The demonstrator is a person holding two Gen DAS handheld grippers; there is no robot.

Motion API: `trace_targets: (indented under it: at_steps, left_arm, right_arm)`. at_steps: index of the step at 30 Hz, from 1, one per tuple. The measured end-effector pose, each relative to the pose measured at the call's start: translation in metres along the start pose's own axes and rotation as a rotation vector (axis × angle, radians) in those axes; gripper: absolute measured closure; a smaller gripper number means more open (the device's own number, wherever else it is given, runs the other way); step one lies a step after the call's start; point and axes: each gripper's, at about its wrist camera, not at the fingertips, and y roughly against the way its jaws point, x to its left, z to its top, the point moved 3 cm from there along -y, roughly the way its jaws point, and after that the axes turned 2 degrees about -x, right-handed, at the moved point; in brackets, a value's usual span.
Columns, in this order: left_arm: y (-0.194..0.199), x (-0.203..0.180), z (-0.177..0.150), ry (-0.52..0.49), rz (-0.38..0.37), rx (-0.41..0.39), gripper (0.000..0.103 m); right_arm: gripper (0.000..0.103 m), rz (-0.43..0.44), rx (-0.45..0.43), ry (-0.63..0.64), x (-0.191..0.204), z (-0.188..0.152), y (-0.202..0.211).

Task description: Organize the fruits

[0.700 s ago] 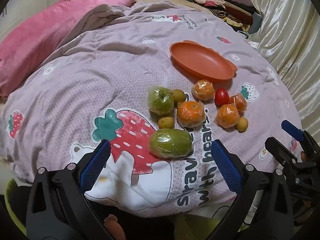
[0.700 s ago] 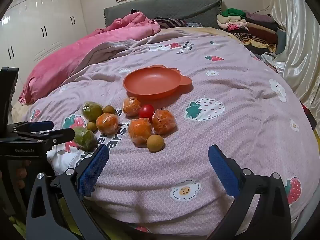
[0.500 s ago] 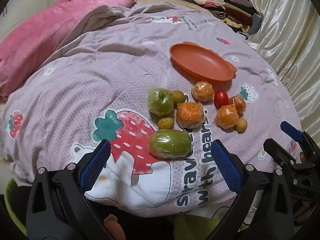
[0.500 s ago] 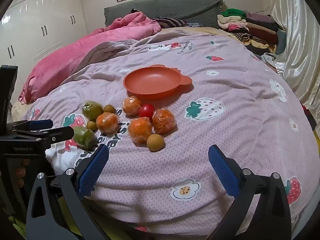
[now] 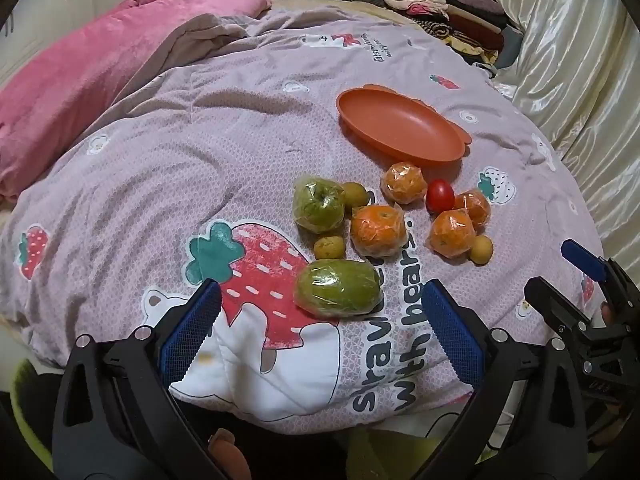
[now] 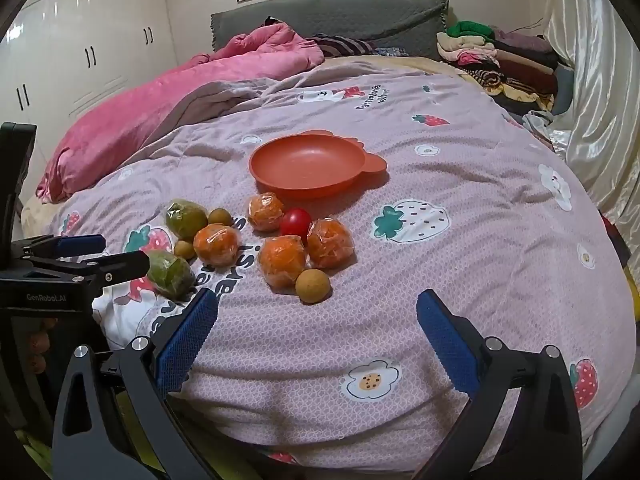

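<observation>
An empty orange plate (image 5: 400,132) (image 6: 308,164) lies on the bed's quilt. In front of it lies a cluster of fruit: several wrapped oranges (image 5: 378,230) (image 6: 282,260), a red tomato (image 5: 440,196) (image 6: 295,221), a wrapped green apple (image 5: 319,204) (image 6: 186,218), a wrapped green mango (image 5: 338,288) (image 6: 170,274) and small yellow-brown fruits (image 5: 481,249) (image 6: 313,286). My left gripper (image 5: 320,334) is open and empty, just short of the mango. My right gripper (image 6: 316,340) is open and empty, near the bed's front edge below the small fruit.
A pink blanket (image 6: 160,108) is bunched at the left rear. Folded clothes (image 6: 496,56) are stacked at the back right. A satin curtain (image 6: 592,80) hangs along the right. White wardrobes (image 6: 80,40) stand at the left.
The left view has shifted slightly; the fruit sits a touch higher in frame. Both grippers stay open and empty. No fruit has moved.
</observation>
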Motion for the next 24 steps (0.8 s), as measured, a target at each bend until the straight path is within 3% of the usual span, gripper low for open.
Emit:
trace_targets:
  at_steps: [24]
  left_arm:
    - [-0.0004, -0.0025, -0.001, -0.002, 0.004, -0.006, 0.009]
  right_arm:
    - [0.004, -0.004, 0.001, 0.008, 0.0003, 0.0007, 0.0015]
